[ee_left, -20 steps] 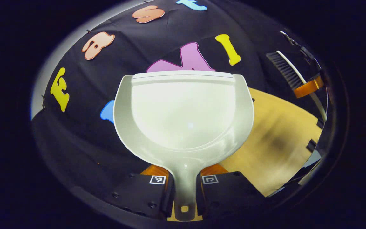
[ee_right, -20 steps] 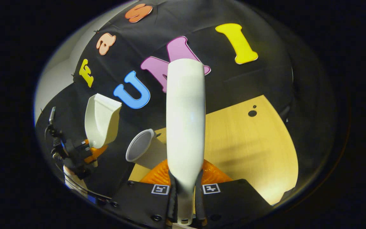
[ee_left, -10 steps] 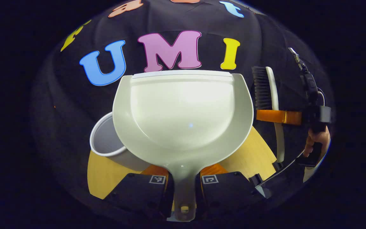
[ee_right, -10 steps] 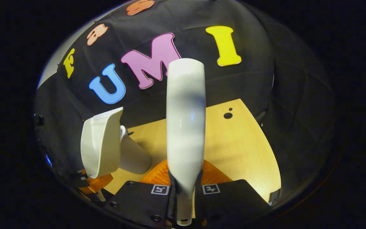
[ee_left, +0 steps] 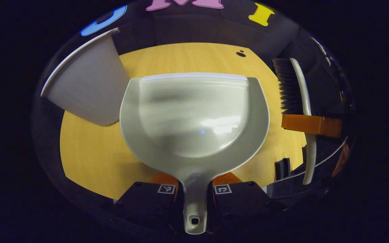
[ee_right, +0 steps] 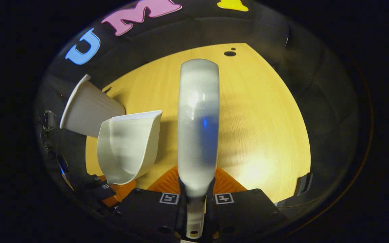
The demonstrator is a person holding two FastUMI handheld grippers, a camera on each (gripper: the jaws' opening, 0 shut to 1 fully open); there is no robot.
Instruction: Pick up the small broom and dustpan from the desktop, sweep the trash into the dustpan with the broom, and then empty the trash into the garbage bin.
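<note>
Left gripper view: dustpan [ee_left: 194, 118] hides the desktop [ee_left: 89, 158] beneath it.

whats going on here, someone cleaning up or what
A person holds a gripper in each hand. The left gripper is shut on the handle of a white dustpan, whose pan looks empty, held over the wooden desktop. The right gripper is shut on the small broom. A white bin stands beside the dustpan. No trash shows on the desktop.
</note>
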